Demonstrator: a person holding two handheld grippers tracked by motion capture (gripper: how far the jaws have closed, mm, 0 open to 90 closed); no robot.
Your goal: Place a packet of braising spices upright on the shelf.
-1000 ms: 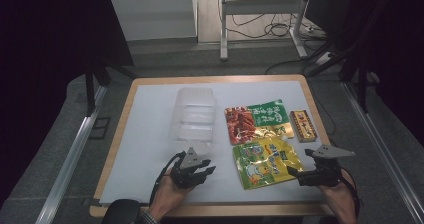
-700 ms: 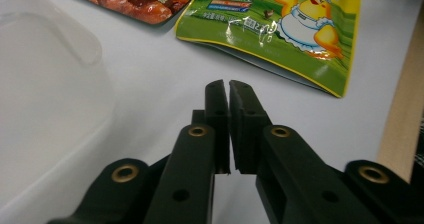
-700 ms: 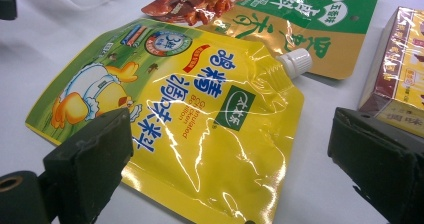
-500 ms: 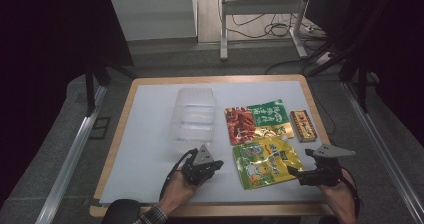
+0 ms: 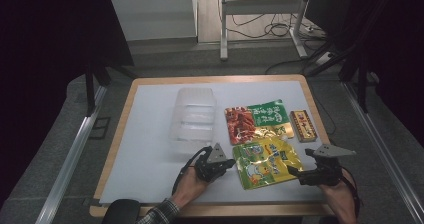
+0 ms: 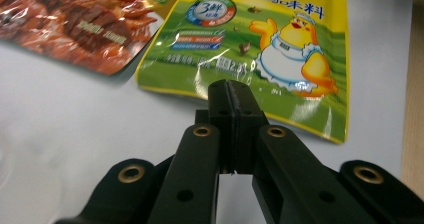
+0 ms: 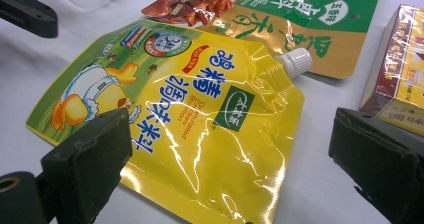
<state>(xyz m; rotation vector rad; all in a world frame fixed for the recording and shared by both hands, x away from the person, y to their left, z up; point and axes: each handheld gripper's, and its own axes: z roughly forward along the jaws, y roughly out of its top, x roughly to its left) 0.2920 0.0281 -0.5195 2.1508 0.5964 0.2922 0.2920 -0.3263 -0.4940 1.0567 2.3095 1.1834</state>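
White sheet (image 5: 150,134) on wood-rimmed table (image 5: 116,134), grey carpet (image 5: 55,149) around.

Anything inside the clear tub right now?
The tub looks empty: the white table shows through its walls and ribbed bottom. Nothing covers it, though glare makes a thin clear item hard to rule out.

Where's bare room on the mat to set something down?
Free: the left strip between the clear container and the mat edge, plus the far strip behind the packets. Crowded: the right half, with the yellow pouch, red-green packet and small box packed close.
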